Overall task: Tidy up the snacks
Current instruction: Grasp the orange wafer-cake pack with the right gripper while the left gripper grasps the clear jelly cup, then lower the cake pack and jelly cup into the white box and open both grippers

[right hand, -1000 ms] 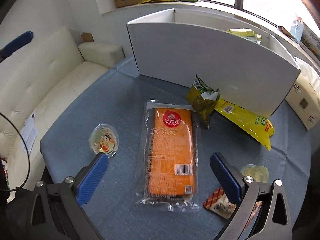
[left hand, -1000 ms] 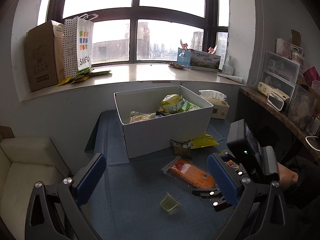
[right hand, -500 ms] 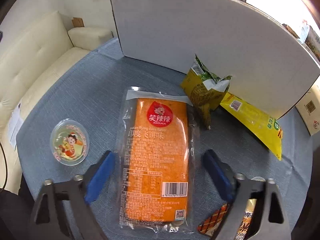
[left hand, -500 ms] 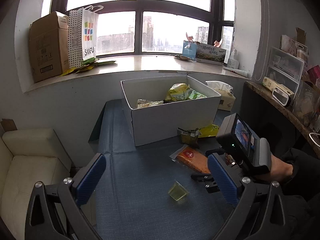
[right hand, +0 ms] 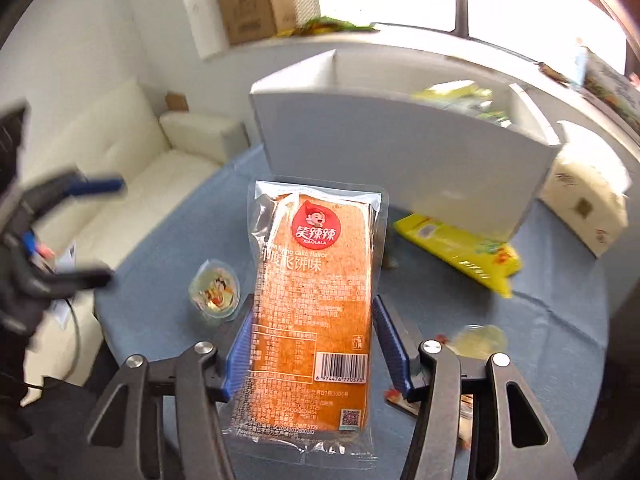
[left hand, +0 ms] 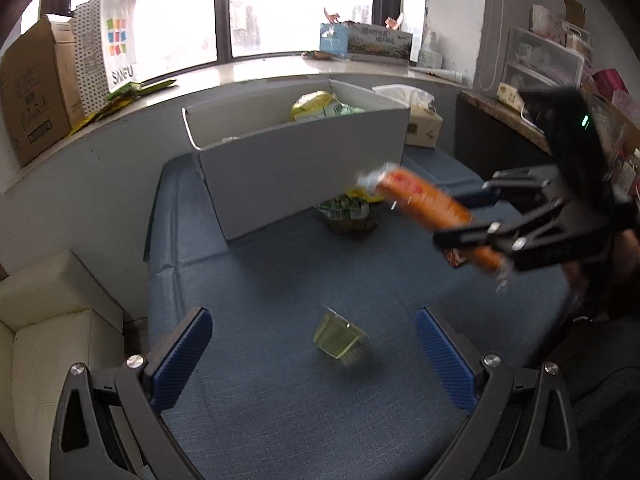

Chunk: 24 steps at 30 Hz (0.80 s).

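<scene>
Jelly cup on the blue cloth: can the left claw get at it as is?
Probably yes. The left claw is open with the jelly cup just ahead between its fingers, and nothing lies on the blue cloth around it.

Cardboard box (left hand: 34,92), shopping bag (left hand: 110,46), cream sofa (left hand: 48,320)

jelly cup (left hand: 340,338) before box (left hand: 296,172), on table (left hand: 256,360)
</scene>
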### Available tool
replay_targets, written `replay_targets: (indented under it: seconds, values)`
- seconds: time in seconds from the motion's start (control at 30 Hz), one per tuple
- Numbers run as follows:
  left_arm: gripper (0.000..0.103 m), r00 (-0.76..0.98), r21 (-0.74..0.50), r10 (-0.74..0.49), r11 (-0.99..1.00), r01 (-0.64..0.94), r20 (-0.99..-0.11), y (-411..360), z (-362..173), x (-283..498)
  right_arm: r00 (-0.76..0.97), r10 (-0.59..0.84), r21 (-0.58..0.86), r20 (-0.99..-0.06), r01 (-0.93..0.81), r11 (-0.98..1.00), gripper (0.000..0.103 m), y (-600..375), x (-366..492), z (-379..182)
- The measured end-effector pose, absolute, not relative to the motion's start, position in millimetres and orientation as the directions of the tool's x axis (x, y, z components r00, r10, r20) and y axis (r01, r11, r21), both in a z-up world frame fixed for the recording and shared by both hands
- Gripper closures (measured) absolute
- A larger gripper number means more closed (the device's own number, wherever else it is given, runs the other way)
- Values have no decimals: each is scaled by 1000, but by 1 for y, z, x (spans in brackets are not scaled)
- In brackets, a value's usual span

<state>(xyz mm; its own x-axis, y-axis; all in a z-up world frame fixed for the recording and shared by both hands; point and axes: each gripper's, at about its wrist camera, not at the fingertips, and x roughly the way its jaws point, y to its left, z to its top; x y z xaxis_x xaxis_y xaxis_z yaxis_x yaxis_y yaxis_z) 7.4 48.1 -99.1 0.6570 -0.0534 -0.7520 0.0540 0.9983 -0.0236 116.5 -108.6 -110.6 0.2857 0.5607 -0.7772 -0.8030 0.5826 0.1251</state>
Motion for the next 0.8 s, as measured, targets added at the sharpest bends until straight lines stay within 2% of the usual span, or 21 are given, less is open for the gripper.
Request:
replay_targets:
  seconds: [0.13,0.3,0.37,0.4,0.43,0.53,0.63,0.8]
  values:
    - [0,583,-2,-47,997,77,-811,38,-135,29,339,598,144,-727,-776,614,42,-143,111,-81]
    - [0,532,-31,-74,996,89,-844,34,-156,44,369,615,170,-696,-748,642,42,-169,101,-69]
    - [13,515,-53,-92,995,90,-852,33,-160,47,368,615,174,-697,-745,644,42,-175,100,-67]
    - [49,510,-65,-104,994,93,-854,33,-161,48,370,615,175,-697,-743,646,42,-176,98,-67]
    - [53,505,-73,-114,992,100,-856,32,-162,48,366,615,179,-698,-743,645,42,-175,104,-64]
    - [53,523,-37,-79,995,91,-849,31,-161,47,360,619,187,-698,-743,643,42,-174,107,-67]
    - [53,550,-114,-140,990,80,-823,36,-152,41,349,631,198,-693,-749,632,42,-172,105,-69]
    - [53,663,-131,-139,989,62,-735,43,-109,28,363,635,186,-682,-753,631,42,-166,106,-65]
